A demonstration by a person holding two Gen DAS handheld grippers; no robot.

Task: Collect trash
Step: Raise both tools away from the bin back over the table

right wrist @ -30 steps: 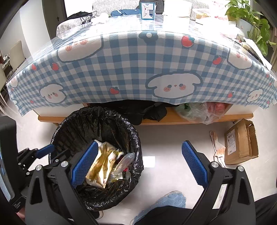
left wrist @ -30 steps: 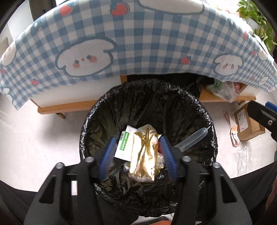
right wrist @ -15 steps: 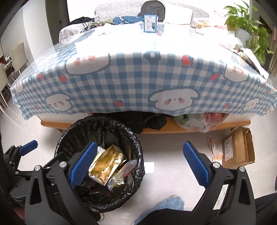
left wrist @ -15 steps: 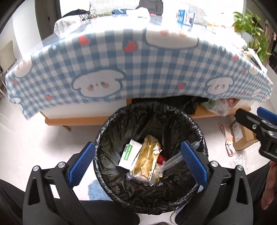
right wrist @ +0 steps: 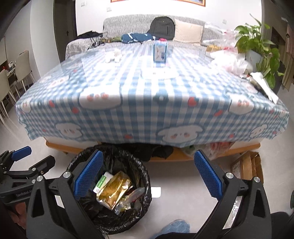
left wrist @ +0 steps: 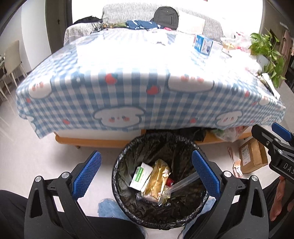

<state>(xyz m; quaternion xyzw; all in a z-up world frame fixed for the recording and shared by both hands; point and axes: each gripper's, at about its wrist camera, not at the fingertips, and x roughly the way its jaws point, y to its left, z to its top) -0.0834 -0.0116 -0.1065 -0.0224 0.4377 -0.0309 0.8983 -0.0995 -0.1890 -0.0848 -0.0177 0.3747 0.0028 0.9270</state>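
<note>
I hold both claws, left claw (left wrist: 145,176) and right claw (right wrist: 147,176), wide and empty above the bin (left wrist: 117,176), whose gold wrapper (left wrist: 158,182) looks light, crinkly, best pinched by an edge

- A blue-checked tablecloth (right wrist: 147,103) covers the tabletop.
- A grey sofa (right wrist: 139,22) stands against the white wall (right wrist: 139,7) behind it.
- Pale chairs (right wrist: 22,68) stand at the left.
- A leafy potted plant (right wrist: 257,44) sits at the right.
- The floor (right wrist: 174,176) is pale and glossy.

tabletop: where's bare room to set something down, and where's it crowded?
Free: near half of the tablecloth, from the front edge back to the blue carton. Crowded: right edge by the plant with plastic bags; small white bits sit far left.
</note>
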